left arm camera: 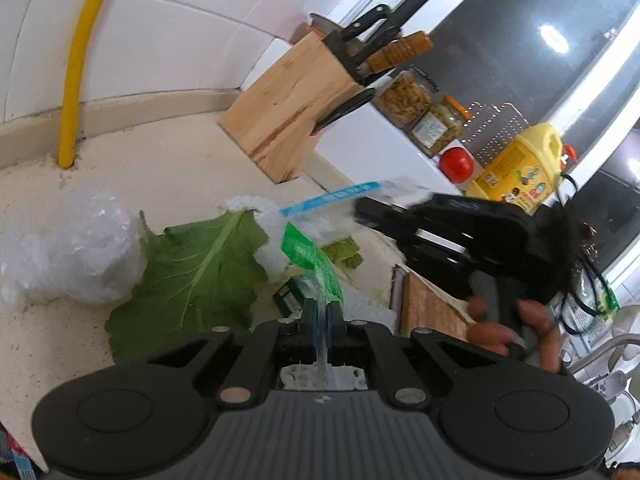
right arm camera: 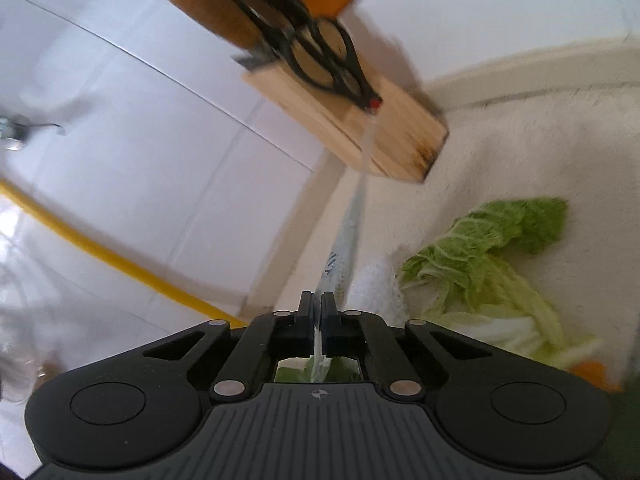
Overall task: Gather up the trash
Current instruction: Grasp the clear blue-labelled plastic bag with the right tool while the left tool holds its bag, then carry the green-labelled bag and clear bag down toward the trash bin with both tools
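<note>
Leftmost, crumpled clear plastic wrap (left arm camera: 68, 248) on the pale counter (left arm camera: 168, 152), broad green leaf (left arm camera: 192, 272) beside it, left gripper (left arm camera: 320, 316) pinching a clear green-printed plastic bag (left arm camera: 308, 256), right gripper (right arm camera: 317, 306) clamped on the bag's blue-striped edge (right arm camera: 344, 248), wooden knife block (left arm camera: 288, 100) far right.

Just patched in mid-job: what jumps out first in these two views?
The clear plastic zip bag with a blue strip hangs mid-frame above the counter, pinched by the left tool and right tool. A big dark green leaf lies beneath it. The pale wooden knife block stands against the white tiles behind.
</note>
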Demonstrator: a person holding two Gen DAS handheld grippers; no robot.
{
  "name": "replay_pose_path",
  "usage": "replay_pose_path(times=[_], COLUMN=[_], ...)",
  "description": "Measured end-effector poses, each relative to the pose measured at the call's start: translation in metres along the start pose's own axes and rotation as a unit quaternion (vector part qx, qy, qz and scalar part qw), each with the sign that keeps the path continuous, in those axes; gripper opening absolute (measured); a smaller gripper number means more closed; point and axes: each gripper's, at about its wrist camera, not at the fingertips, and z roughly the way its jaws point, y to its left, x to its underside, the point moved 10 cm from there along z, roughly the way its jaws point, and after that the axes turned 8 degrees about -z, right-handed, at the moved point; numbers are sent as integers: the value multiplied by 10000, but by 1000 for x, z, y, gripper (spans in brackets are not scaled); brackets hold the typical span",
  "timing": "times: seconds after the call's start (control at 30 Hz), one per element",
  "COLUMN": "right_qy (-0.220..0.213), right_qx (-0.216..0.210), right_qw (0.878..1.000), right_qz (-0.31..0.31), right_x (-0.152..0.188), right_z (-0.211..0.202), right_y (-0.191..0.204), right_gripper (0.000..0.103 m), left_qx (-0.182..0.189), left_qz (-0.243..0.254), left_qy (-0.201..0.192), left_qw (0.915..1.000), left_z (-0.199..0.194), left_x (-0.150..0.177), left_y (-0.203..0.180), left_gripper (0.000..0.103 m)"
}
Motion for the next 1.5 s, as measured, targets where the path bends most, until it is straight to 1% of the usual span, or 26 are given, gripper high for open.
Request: replay_pose_path(times=[0.1,0.2,0.27,0.37,0.47,0.53,0.63,0.8,0.9,1.03,1.2,1.33,1.5], right_qy=[-153,-211,-247,-348,-433,-374,-218,351,577,659,698,801,989], right_qx=[6,50,53,10,34,33,25,7,-83,-124,-54,-107,-77], right_qw=[9999,9998,9997,9992,9989,9992,9998,9989,9967,9934,9901,9876,9843], right_qz=[23,25,50,174,197,169,-42,-326,-569,-931,-1218,-1344,-1461], right_x=[6,18,28,34,34,37,47,75,87,95,101,108,111], right_z=[-37,-69,-89,-104,-112,-114,-118,-105,-99,-96,-100,-93,-79], right_y=[2,2,3,2,3,6,15,31,47,66,76,87,94], right_gripper=[5,5,5,5,5,5,5,5,5,5,5,5,5], left_qx=[102,156,167,259,233,231,178,114,90,64,-2,-135,-211], left_qz=[85,234,242,158,215,180,26,-205,-291,-443,-367,-442,-506], left_qy=[61,129,176,215,133,46,-102,-273,-379,-440,-556,-626,-852], left_qw=[9999,9995,9994,9993,9994,9996,9998,9994,9988,9980,9978,9970,9948], left_z=[-1,-4,-4,-6,-14,-22,-35,-52,-63,-70,-79,-85,-98], left_x=[5,12,16,20,21,21,21,26,29,30,33,38,35], left_y=[-8,-16,-19,-22,-24,-21,-11,3,9,17,19,26,33], left_gripper=[1,1,1,1,1,1,1,1,1,1,1,1,1])
